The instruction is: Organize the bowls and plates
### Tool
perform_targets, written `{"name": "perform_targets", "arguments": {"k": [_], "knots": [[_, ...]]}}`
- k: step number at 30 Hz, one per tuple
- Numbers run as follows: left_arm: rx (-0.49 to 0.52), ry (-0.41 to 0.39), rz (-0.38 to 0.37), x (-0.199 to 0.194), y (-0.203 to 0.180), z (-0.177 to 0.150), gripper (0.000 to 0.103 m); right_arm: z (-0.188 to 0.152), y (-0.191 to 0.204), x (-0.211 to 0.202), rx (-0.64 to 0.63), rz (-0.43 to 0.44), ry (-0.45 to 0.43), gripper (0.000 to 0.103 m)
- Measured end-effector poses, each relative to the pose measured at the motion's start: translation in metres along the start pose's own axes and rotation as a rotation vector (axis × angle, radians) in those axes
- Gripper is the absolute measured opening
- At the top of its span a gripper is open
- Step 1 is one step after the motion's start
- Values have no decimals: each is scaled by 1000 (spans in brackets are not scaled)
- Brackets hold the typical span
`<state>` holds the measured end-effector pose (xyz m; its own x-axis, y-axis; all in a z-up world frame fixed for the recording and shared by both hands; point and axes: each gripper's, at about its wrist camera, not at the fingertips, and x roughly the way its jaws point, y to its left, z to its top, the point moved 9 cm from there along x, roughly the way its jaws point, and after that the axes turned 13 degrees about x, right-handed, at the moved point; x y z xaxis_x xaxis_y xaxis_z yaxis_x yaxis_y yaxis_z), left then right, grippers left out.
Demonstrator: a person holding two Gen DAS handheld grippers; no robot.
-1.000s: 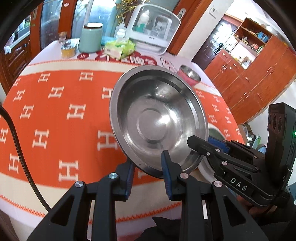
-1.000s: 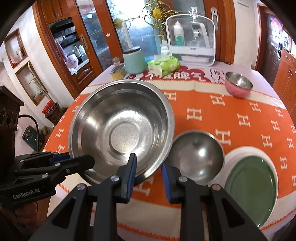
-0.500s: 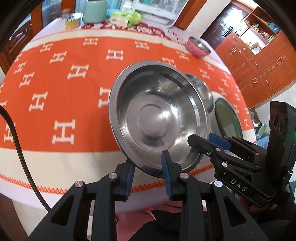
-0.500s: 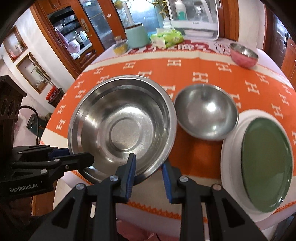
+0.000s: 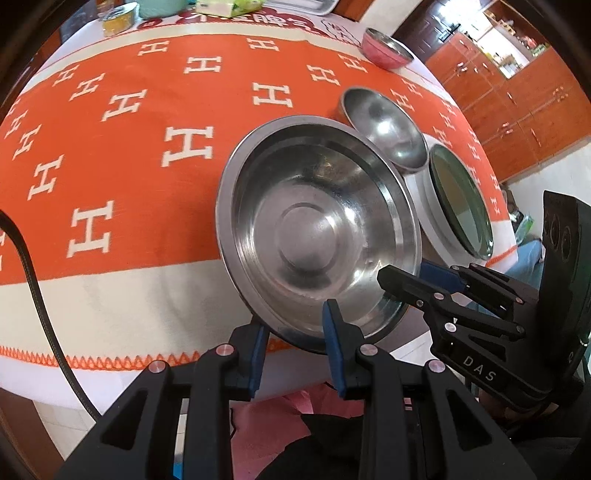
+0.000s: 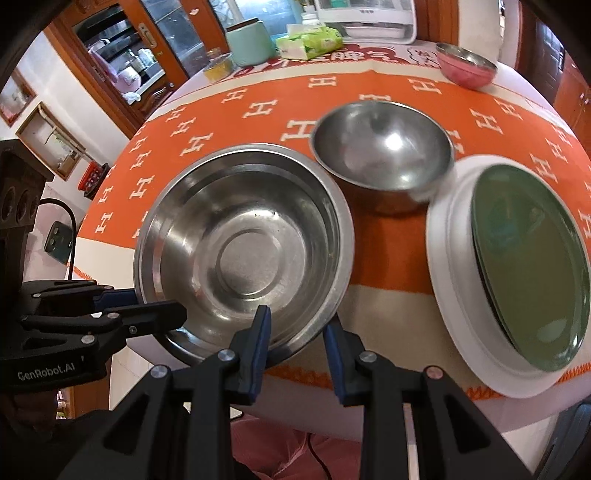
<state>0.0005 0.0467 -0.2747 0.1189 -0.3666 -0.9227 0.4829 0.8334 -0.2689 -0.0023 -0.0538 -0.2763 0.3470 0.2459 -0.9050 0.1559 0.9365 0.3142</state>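
Note:
Both grippers hold one large steel bowl by its near rim, above the table's front edge. My left gripper is shut on the rim; the bowl also shows in the right wrist view, where my right gripper is shut on the rim. The right gripper appears at the right in the left wrist view. A smaller steel bowl sits on the table beyond. A green plate lies on a white plate at the right.
The round table has an orange cloth with white H marks. A pink bowl stands at the far right. A mint canister, a tissue pack, a yellow jar and a white dish rack stand at the back.
The large bowl has come down and toward the table's front edge with both grippers still on its rim. The small bowl and the plates now show larger and closer.

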Motion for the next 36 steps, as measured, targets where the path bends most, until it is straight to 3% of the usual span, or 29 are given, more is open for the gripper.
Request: {"name": "perform_targets", "arguments": {"k": [15, 18, 23, 36], "knots": [[40, 47, 2, 19, -11, 11, 35, 2, -12, -7, 28, -10, -24, 29], [40, 37, 21, 16, -7, 13, 43, 7, -12, -9, 12, -25, -36, 30], [33, -21, 64, 0, 4, 22, 59, 13, -17, -13, 2, -45, -53, 30], [34, -163, 161, -46, 24, 63, 61, 48, -29, -46, 21, -77, -182, 35]]}}
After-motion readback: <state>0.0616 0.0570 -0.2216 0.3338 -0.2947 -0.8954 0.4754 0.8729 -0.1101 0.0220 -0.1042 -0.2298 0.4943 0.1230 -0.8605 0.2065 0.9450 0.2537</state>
